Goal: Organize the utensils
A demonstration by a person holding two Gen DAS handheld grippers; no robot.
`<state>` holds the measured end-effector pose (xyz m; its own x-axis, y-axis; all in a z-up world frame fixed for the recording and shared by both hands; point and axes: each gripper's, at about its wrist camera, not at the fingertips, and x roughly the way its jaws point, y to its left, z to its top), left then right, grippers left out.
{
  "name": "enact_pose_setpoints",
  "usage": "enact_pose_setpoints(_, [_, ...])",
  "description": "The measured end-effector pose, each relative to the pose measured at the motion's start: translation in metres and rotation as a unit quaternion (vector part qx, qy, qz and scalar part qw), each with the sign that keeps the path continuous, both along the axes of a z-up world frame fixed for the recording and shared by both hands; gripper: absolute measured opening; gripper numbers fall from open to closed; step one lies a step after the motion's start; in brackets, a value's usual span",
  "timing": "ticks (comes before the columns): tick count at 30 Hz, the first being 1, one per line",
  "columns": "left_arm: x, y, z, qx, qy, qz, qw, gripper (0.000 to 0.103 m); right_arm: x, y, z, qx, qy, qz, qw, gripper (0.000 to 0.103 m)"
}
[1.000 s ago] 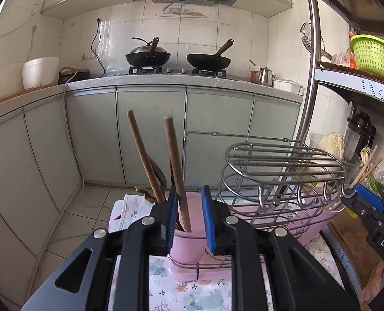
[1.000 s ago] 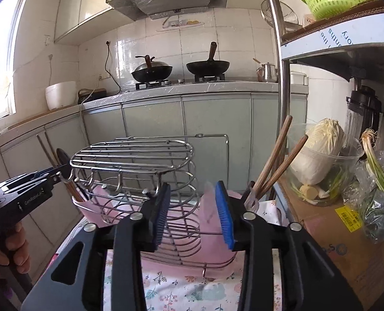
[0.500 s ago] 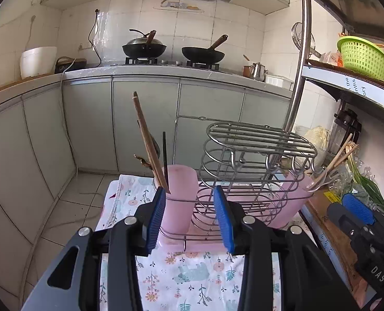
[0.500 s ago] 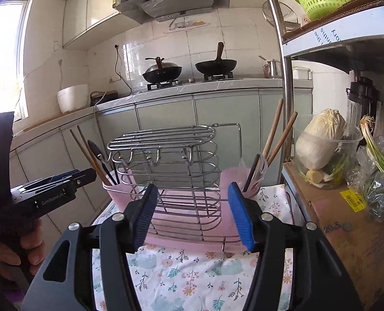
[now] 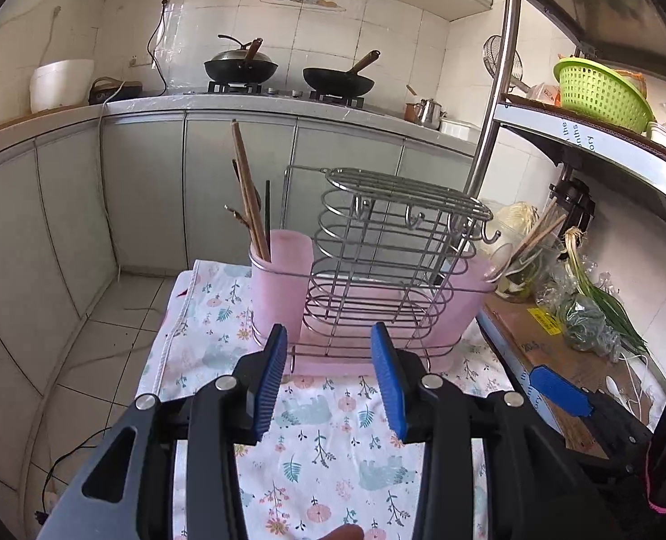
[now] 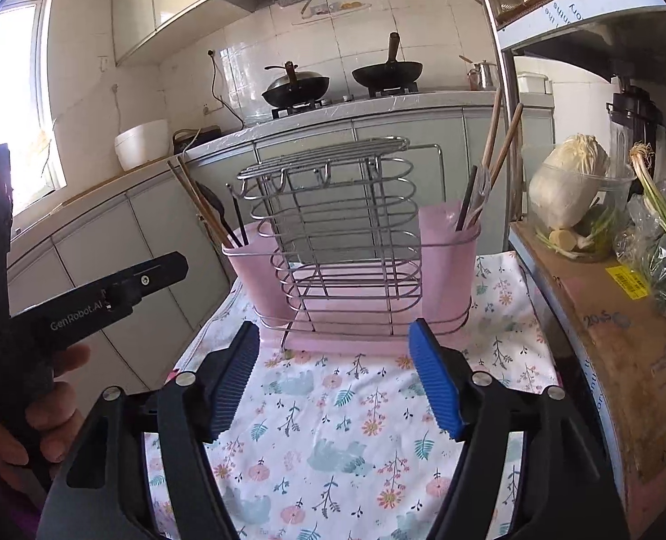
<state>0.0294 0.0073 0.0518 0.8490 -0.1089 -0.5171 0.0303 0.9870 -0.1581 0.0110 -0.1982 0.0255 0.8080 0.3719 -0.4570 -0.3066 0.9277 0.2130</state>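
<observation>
On the floral tabletop (image 5: 328, 441), wire rack (image 5: 391, 265) flanked by pink cups; utensil lower ends hidden inside. Wooden chopsticks (image 5: 247, 189) upright in left cup (image 5: 281, 288), leaning slightly. Right cup (image 6: 447, 270) contents clear only from right view. Left gripper (image 5: 330, 382) released, empty; right gripper (image 6: 333, 382) spread wide, empty.

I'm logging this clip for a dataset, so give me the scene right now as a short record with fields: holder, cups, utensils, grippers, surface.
holder: wire rack with a pink tray under it, standing on the cloth
cups: left pink cup and right pink cup, one at each end of the rack
utensils: wooden chopsticks and dark utensils upright in both cups
grippers: left gripper and right gripper both open, empty, short of the rack
surface: floral cloth
</observation>
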Motion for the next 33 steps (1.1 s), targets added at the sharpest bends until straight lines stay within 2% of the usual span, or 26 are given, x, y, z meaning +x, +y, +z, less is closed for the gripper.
enact_pose_setpoints(12, [-0.021, -0.007, -0.023, -0.003, 0.025, -0.011, 0.9996, 0.038, -0.022, 0.006, -0.019, -0.026, 0.021, -0.015, 0.999, 0.07])
enact_pose_setpoints(22, [-0.037, -0.019, -0.028, 0.012, 0.013, -0.018, 0.9997, 0.038, -0.034, 0.006, -0.018, -0.035, 0.014, -0.035, 0.999, 0.07])
enact_pose_setpoints(33, [-0.048, -0.019, -0.026, 0.021, -0.001, -0.005, 0.9998, 0.038, -0.038, 0.009, -0.017, -0.043, 0.008, -0.039, 0.998, 0.07])
